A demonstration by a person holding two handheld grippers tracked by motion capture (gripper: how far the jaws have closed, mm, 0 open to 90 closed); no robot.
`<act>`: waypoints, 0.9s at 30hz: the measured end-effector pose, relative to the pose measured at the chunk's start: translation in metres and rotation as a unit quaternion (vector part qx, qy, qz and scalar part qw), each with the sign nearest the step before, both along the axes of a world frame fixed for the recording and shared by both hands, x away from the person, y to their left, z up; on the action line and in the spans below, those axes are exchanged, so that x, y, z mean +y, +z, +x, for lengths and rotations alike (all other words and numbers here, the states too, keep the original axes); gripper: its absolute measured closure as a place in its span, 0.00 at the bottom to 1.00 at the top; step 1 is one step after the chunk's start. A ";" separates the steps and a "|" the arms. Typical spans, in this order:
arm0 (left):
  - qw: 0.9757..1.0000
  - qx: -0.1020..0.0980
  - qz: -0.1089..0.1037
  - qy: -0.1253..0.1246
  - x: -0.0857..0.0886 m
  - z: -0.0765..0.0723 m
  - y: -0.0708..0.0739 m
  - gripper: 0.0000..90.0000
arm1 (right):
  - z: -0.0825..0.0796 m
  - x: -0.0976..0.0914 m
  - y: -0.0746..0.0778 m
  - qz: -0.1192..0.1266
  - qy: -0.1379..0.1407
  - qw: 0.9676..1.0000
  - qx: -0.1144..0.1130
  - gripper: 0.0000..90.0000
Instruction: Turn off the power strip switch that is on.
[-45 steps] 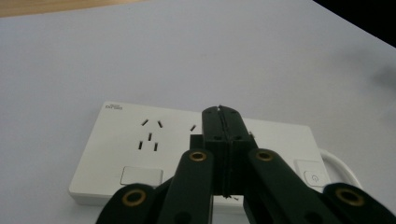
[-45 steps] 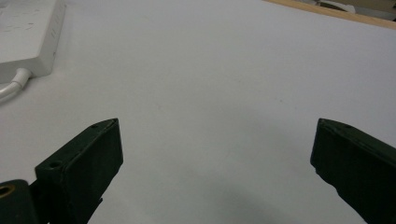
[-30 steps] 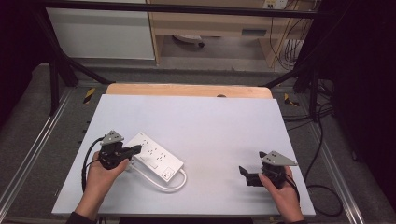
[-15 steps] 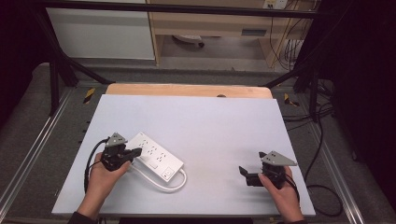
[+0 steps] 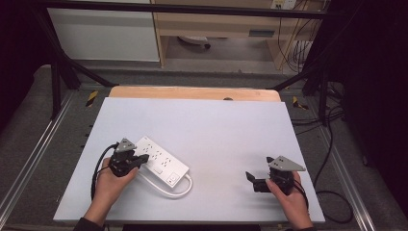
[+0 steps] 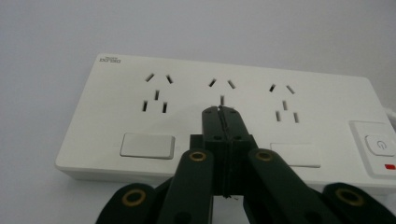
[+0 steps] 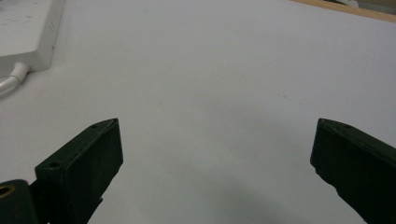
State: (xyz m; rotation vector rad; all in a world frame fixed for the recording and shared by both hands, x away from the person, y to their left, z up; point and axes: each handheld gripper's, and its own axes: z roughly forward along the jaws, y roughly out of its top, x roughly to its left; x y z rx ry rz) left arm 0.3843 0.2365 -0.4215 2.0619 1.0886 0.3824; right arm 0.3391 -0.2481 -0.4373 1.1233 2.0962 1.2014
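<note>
I'm hovering my left gripper, jaws pressed together, over the power strip lying on the grey table; right gripper, well right, is gaping wide, holding nothing.

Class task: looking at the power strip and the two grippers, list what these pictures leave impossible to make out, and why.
- Power strip: brand lettering too small in left gripper view; middle socket partly behind shut left gripper.
- Cord: plug end not traceable in high view.
- Right gripper: the strip cut off by the frame's edge.
</note>
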 end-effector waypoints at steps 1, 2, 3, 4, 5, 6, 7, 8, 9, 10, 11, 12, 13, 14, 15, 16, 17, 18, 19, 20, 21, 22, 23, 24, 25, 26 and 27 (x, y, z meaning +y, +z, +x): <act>1.000 0.000 0.000 0.000 0.000 0.000 0.000 1.00 | 0.000 0.000 0.000 0.000 0.000 1.000 0.000 0.03; 1.000 0.001 0.000 0.000 0.000 0.000 0.000 1.00 | 0.000 0.000 0.000 0.000 0.001 1.000 -0.001 0.03; 1.000 0.001 0.000 0.001 0.000 0.000 0.000 1.00 | 0.000 0.000 0.000 0.000 0.001 1.000 -0.001 0.03; 1.000 0.000 0.001 0.002 0.000 0.000 0.000 1.00 | 0.000 0.000 0.000 -0.001 0.002 1.000 -0.001 0.03; 1.000 0.001 0.000 0.003 0.001 0.000 0.000 1.00 | 0.000 0.000 0.000 -0.002 0.003 1.000 -0.002 0.03; 1.000 0.001 0.000 0.003 0.001 0.000 -0.001 1.00 | 0.000 0.000 0.000 -0.002 0.002 1.000 -0.002 0.03; 1.000 0.001 -0.001 0.003 0.001 0.000 -0.001 1.00 | 0.000 0.000 0.000 -0.001 0.002 1.000 -0.002 0.03; 1.000 0.001 0.000 0.003 0.001 0.000 -0.001 1.00 | 0.000 0.000 0.000 -0.002 0.003 1.000 -0.002 0.03; 1.000 0.002 0.001 0.003 0.001 0.000 -0.001 1.00 | 0.000 0.000 0.000 -0.002 0.003 1.000 -0.002 0.03; 1.000 0.002 0.002 0.002 0.001 0.000 -0.001 1.00 | 0.000 0.000 0.000 -0.002 0.003 1.000 -0.002 0.03; 1.000 0.002 0.002 0.002 0.001 0.000 -0.001 1.00 | 0.000 0.001 0.000 -0.002 0.003 1.000 -0.002 0.03; 1.000 0.002 0.003 0.003 0.001 0.000 -0.001 1.00 | 0.000 0.001 0.000 -0.003 0.003 1.000 -0.003 0.03; 1.000 0.003 0.004 0.003 0.001 0.000 -0.002 1.00 | 0.000 0.001 0.000 -0.003 0.004 1.000 -0.003 0.03; 1.000 0.003 0.005 0.003 0.001 0.001 -0.002 1.00 | 0.000 0.001 0.000 -0.002 0.004 1.000 -0.003 0.03; 1.000 0.004 0.006 0.002 0.001 0.001 -0.002 1.00 | 0.000 0.001 0.000 -0.002 0.004 1.000 -0.003 0.03; 1.000 0.004 0.006 0.002 0.001 0.001 -0.002 1.00 | 0.000 0.001 0.000 -0.003 0.004 1.000 -0.003 0.03; 1.000 0.005 0.006 0.002 0.001 0.001 -0.002 1.00 | 0.000 0.001 0.000 -0.003 0.004 1.000 -0.003 0.03; 1.000 0.005 0.006 0.002 0.001 0.001 -0.003 1.00 | 0.000 0.001 0.000 -0.003 0.004 1.000 -0.003 0.03; 1.000 0.005 0.007 0.002 0.001 0.001 -0.003 1.00 | 0.000 0.001 0.000 -0.003 0.004 1.000 -0.003 0.03; 1.000 0.006 0.007 0.001 0.001 0.001 -0.003 1.00 | 0.000 0.001 0.000 -0.003 0.004 1.000 -0.003 0.03; 1.000 0.006 0.007 0.001 0.000 0.001 -0.003 1.00 | 0.000 0.001 0.000 -0.003 0.004 1.000 -0.003 0.03; 1.000 0.007 0.008 0.000 0.000 0.001 -0.003 1.00 | 0.000 0.001 0.000 -0.003 0.005 1.000 -0.003 0.03; 1.000 0.006 0.008 0.000 0.000 0.001 -0.003 1.00 | 0.000 0.001 0.000 -0.003 0.005 1.000 -0.003 0.03; 1.000 0.006 0.008 0.000 0.000 0.001 -0.003 1.00 | 0.000 0.001 0.000 -0.002 0.005 1.000 -0.003 0.03; 1.000 0.006 0.009 0.000 0.000 0.001 -0.003 1.00 | 0.000 0.001 0.000 -0.002 0.005 1.000 -0.003 0.03; 1.000 0.007 0.008 0.000 0.000 0.001 -0.003 1.00 | 0.000 0.001 0.000 -0.003 0.005 1.000 -0.003 0.03; 1.000 0.007 0.009 0.000 0.000 0.001 -0.003 1.00 | 0.000 0.001 0.000 -0.003 0.005 1.000 -0.002 0.03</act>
